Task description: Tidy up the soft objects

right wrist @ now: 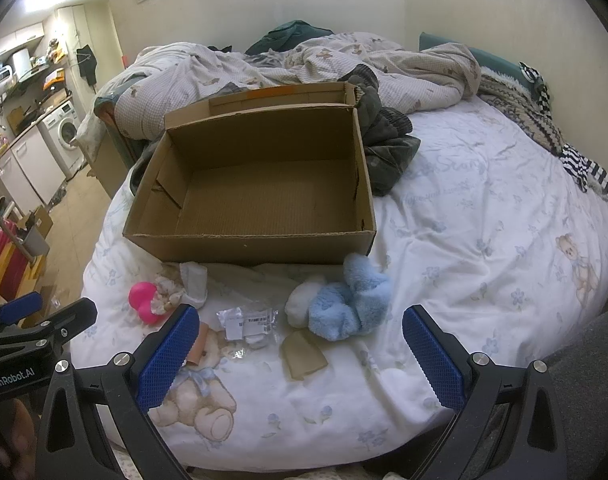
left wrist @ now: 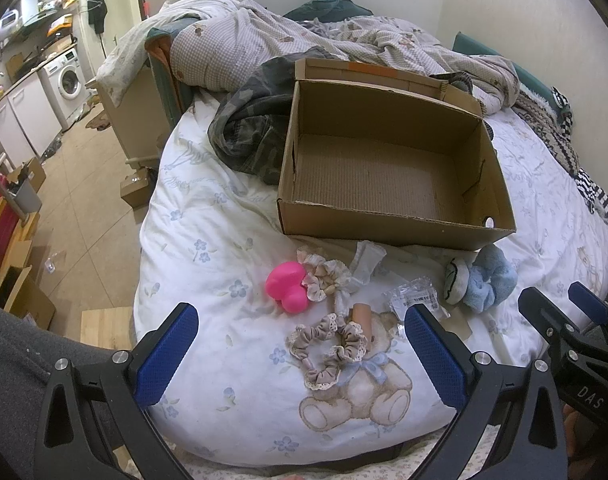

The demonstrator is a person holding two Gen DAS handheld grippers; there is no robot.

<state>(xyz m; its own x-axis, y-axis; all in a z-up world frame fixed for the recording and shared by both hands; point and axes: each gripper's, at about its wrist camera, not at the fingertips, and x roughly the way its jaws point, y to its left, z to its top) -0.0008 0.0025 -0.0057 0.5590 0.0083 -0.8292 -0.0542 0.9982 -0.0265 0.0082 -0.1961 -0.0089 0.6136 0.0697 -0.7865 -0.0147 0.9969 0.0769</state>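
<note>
I am standing at the foot of a bed (left wrist: 208, 240) covered in a white floral sheet, with rumpled bedding heaped at the far end and a kitchen area with a washing machine (left wrist: 70, 74) off to the left. An open cardboard box (left wrist: 388, 226) is sitting on the sheet and is holding nothing that I can see. The soft objects are lying in a loose row just in front of its near wall: a pink plush toy (left wrist: 286, 286), a cream scrunchie (left wrist: 324, 280) touching it, a beige scrunchie (left wrist: 328, 350) nearer to me, a clear plastic packet (left wrist: 418, 298), and a blue fluffy item (right wrist: 348, 304) close to the box's right corner.

I am holding my left gripper (left wrist: 300, 354) with its jaws spread wide, hovering above the beige scrunchie and gripping nothing. My right gripper (right wrist: 300, 354) is likewise spread and empty, pointing toward the blue fluffy item.

In my judgement, the sorting is only starting, with no item boxed. The next move is calling for lowering one gripper onto its nearest soft piece, closing gently, and lifting it over the box wall.
</note>
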